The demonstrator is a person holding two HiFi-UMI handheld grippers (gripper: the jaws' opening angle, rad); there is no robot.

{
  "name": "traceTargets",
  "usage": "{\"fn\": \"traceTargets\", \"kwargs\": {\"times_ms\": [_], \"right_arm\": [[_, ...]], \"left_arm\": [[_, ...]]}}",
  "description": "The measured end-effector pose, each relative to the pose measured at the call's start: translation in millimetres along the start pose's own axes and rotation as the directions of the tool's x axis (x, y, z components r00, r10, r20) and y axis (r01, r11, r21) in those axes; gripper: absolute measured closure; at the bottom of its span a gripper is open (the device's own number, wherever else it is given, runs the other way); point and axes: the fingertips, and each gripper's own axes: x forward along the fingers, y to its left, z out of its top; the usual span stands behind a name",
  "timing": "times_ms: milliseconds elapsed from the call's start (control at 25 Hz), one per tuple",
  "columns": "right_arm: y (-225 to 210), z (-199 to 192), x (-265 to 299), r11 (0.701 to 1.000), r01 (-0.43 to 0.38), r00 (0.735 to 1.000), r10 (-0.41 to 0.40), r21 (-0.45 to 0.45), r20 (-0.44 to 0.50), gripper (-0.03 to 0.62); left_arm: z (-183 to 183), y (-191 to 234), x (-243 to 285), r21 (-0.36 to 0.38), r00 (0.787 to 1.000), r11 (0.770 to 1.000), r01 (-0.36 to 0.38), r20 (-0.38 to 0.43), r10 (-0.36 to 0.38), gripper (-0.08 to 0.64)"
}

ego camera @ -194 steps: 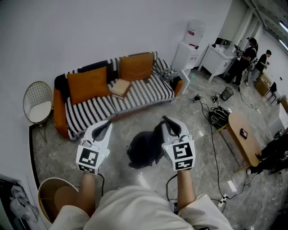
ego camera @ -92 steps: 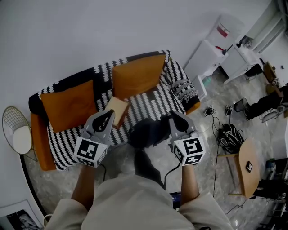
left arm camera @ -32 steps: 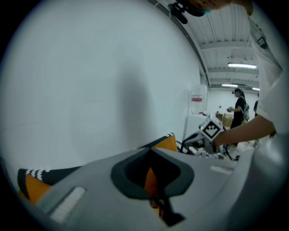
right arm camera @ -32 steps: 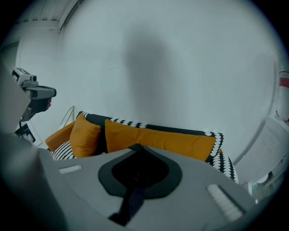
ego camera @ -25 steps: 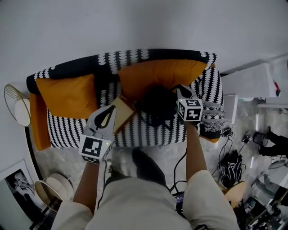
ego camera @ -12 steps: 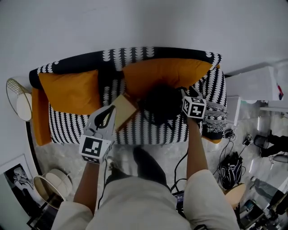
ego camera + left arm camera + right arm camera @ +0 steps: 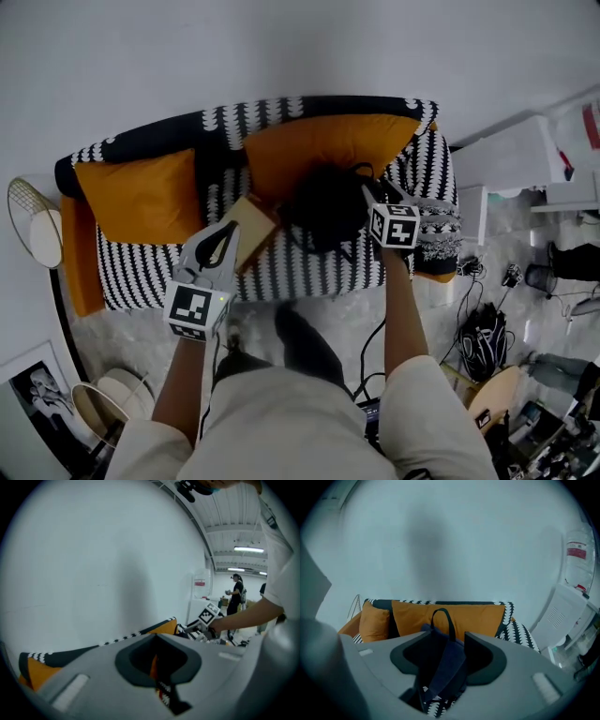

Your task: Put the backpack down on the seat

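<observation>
The black backpack (image 7: pixel 323 206) rests upright on the striped sofa seat (image 7: pixel 309 267), leaning against the big orange cushion (image 7: pixel 328 145). My right gripper (image 7: pixel 370 192) is at the bag's right side. Its jaws are opening, and the shoulder strap (image 7: pixel 450 660) hangs loose between them with no pad pressing on it; the carry handle (image 7: pixel 440 613) stands up just beyond my right gripper (image 7: pixel 446 639). My left gripper (image 7: pixel 223 234) hovers in front of the sofa's middle, shut and empty. In its own view my left gripper (image 7: pixel 154 656) shows only a thin slit.
A tan book (image 7: pixel 251 225) lies on the seat left of the bag, and a second orange cushion (image 7: pixel 141 197) sits further left. A wire chair (image 7: pixel 33 220) stands at the sofa's left end, a white cabinet (image 7: pixel 511 155) at its right. Cables (image 7: pixel 483 333) lie on the floor.
My right gripper's jaws have come apart and let go of the backpack strap. The bag stays on the seat. My left gripper has hardly moved.
</observation>
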Motion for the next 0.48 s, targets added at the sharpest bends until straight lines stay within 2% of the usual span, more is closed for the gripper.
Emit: {"fn": "traceTargets", "kwargs": {"times_ms": [280,480], "right_arm": [[20.7,-6.6,-74.4,0.998,0.04,0.996,-0.043,0.047,0.074,0.372],[54.9,-6.6,-138.4,0.996,0.057,0.988,-0.066,0.067,0.136,0.395]], "left_arm": [[8.1,-21.5,-36.3,0.03,0.998,0.998,0.055,0.041,-0.057,0.558],[10.3,-24.6,-77.3,0.043,0.994,0.996,0.075,0.075,-0.078,0.558]]}}
